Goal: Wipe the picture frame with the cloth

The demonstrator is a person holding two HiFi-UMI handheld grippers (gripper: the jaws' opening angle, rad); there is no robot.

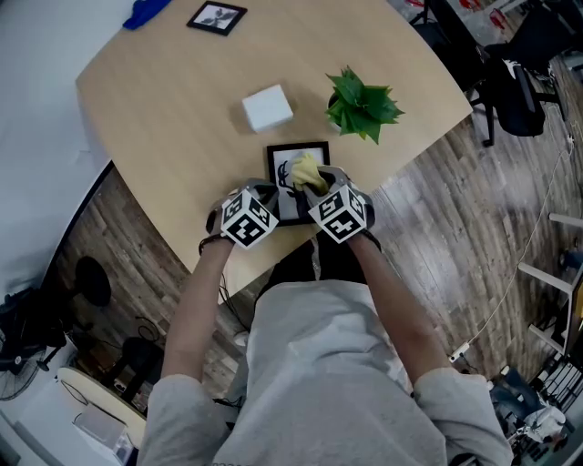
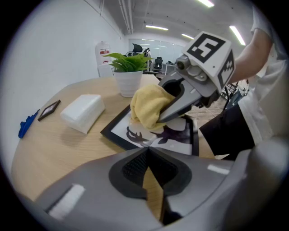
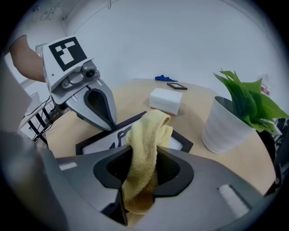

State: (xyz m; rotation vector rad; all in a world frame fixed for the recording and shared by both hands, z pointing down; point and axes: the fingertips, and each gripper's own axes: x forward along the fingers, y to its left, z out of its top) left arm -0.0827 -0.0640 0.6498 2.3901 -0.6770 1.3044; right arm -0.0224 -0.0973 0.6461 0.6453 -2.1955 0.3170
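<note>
Standing at the near edge of a rounded wooden table (image 1: 164, 109), a person in a grey shirt holds both grippers close together over the picture frame (image 1: 284, 157); the left gripper (image 2: 147, 149) has its jaws clenched tip to tip with nothing seen between them, the tips down at the frame's near border; the right gripper (image 3: 142, 153) is clamped on the yellow cloth (image 3: 149, 128), which runs up between its jaws and bunches out beyond the tips; in the left gripper view that bunched end rests on the far half of the frame's picture face.

The frame lies flat on the table, black-bordered, with a black-and-white picture, just in from the table's near edge and directly ahead of the person; the two grippers angle in towards each other, the left at the frame's near left corner, the right over its middle.

Just beyond the frame stand a white block (image 1: 268, 107) to the left and a potted plant (image 1: 363, 105) to the right, near each other but apart, the plant just beside the frame's far right corner; well beyond them, at the table's far edge, lies a small second frame (image 1: 217, 16) with a blue object (image 1: 146, 11) near it; wood-patterned floor (image 1: 455, 209) shows to the right of the table.
</note>
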